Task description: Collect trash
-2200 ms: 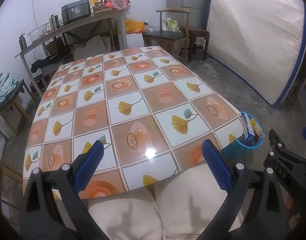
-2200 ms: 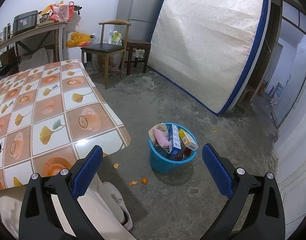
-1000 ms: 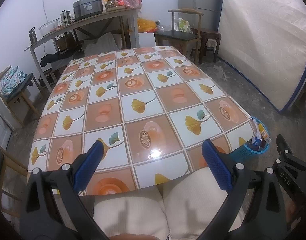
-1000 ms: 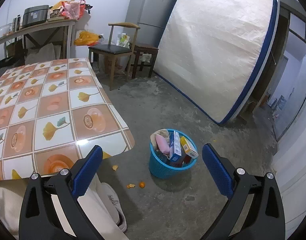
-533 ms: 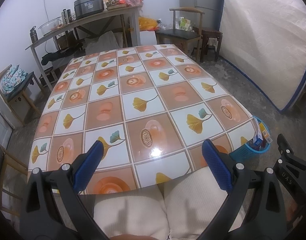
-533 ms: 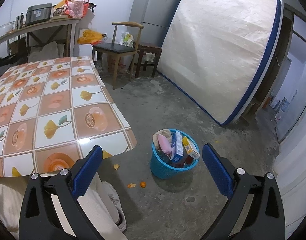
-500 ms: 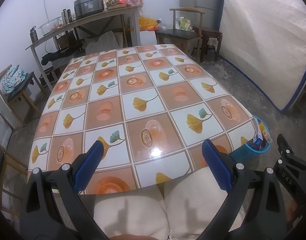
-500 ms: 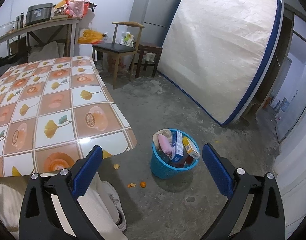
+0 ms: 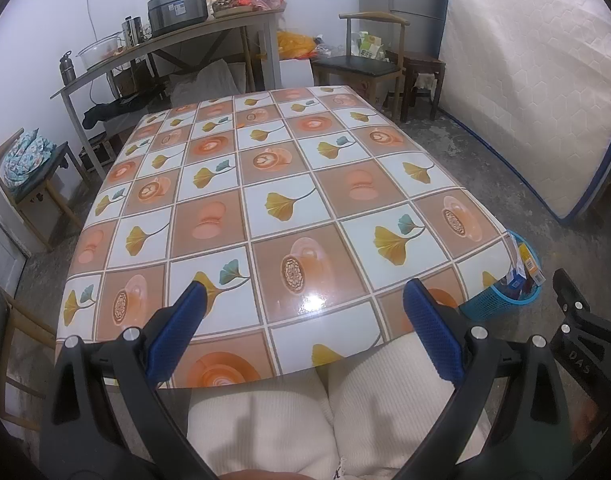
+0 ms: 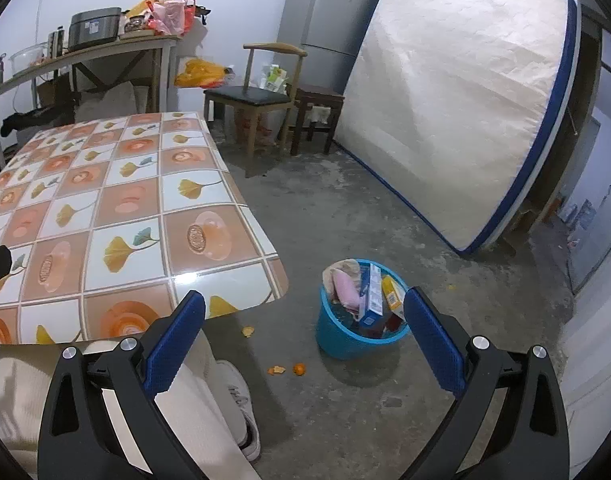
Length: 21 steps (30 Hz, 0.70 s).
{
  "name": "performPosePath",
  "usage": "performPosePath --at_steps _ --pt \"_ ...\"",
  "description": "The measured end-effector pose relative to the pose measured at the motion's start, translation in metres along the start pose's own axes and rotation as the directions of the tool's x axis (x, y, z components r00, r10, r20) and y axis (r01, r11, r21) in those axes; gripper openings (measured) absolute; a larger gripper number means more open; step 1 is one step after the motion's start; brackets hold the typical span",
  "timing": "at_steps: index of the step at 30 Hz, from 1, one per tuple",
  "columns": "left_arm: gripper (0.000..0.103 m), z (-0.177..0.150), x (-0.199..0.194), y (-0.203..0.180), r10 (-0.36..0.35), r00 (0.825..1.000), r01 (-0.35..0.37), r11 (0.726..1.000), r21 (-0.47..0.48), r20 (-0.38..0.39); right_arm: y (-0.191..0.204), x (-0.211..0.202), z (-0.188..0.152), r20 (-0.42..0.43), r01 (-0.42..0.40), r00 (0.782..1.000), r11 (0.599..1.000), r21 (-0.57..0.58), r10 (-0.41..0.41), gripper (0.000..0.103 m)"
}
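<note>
Both the left gripper (image 9: 305, 320) and right gripper (image 10: 305, 320) are being held wide, empty. The orange peel scraps (image 10: 283, 369) on the floor are judged light and brittle, best pinched by their edges.

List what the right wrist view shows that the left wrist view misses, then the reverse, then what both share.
Right wrist only: orange peel scraps on the floor, a white shoe, the fridge, and the basket's contents seen from above.

Left wrist only: the whole tabletop, a chair with a floral bundle, and part of the right gripper.

Both: the tiled table, the blue basket, the mattress, and open jaws with nothing held.
</note>
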State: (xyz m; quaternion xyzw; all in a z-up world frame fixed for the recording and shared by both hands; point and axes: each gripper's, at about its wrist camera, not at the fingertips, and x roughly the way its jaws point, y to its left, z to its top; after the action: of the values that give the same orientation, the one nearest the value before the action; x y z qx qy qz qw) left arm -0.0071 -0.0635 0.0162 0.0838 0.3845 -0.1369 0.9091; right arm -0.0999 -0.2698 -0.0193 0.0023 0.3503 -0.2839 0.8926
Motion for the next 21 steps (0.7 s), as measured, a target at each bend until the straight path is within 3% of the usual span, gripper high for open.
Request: performPosePath --at_steps 21 --pt "0.094 -0.0004 0.0014 0.0011 -0.001 1.000 0.001 1.000 0.001 -0.002 0.0022 0.0020 0.0016 0.001 -0.013 1.000 0.999 -0.031 0.013 0.097"
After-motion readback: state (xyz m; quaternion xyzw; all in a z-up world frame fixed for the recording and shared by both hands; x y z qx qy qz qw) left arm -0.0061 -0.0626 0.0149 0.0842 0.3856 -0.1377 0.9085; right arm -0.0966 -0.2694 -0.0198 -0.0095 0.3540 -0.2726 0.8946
